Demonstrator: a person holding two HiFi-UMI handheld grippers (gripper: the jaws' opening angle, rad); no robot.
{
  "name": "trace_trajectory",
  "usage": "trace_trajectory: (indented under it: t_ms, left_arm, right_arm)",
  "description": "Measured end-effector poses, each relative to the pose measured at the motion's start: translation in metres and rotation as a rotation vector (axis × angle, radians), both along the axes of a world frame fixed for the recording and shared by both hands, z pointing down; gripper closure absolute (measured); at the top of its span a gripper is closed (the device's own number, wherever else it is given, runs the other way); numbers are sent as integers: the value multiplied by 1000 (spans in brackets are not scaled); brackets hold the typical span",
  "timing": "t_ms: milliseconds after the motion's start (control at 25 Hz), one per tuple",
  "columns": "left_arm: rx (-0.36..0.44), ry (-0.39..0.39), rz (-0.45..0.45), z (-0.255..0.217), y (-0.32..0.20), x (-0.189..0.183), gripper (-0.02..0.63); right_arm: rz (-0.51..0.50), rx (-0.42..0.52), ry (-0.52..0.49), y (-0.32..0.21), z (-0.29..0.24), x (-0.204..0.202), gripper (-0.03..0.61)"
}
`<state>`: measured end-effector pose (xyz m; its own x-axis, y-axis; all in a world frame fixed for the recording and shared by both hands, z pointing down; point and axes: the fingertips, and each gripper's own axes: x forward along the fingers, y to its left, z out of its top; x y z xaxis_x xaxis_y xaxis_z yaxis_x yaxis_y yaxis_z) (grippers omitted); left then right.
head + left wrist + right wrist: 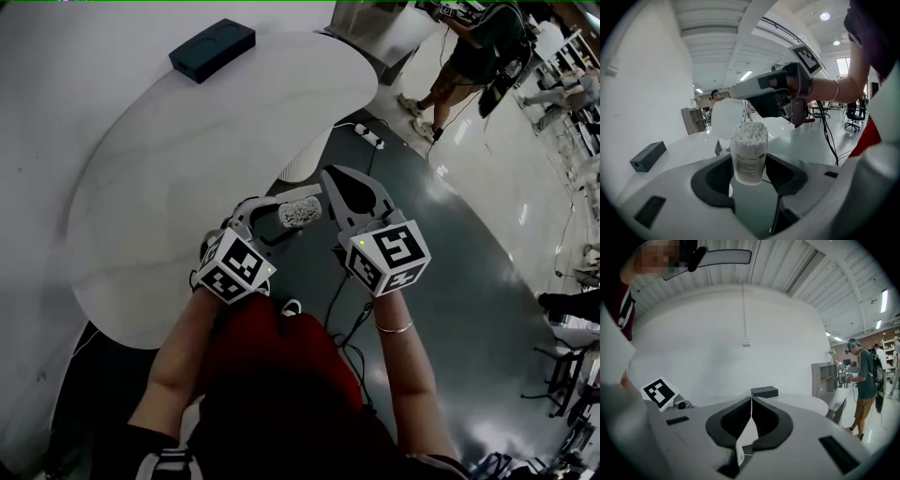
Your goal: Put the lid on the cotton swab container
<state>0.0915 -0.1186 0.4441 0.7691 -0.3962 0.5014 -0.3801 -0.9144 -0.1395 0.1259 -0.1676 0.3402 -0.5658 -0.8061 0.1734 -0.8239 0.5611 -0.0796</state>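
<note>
Step in hand: alignment. Left claw [750,177] grips the open cotton swab container [749,152] aloft beside the desk [187,169]. Right claw [751,401] clamps the lid [727,118] near its mouth. Next move: centre the lid, press down.

I see a white table [187,169] with rounded edges carrying one dark flat box [212,49] near its far edge, and beside it a glossy grey floor [469,281] where a white power strip [367,137] and dark cables [335,298] lie.
</note>
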Motion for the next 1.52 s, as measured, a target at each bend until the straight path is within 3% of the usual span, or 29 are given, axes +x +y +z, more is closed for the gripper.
trace_trajectory:
  t_ms: [400, 920, 1520]
  left_arm:
    - [10, -21, -39, -4, 3, -14, 377]
    - [-38, 42, -153, 0, -12, -41, 377]
    - [-57, 58, -210, -1, -16, -53, 379]
  right_arm:
    - [-115, -23, 72, 7, -1, -38, 562]
    - [-148, -54, 84, 15, 16, -59, 562]
    - [-156, -78, 107, 21, 29, -68, 561]
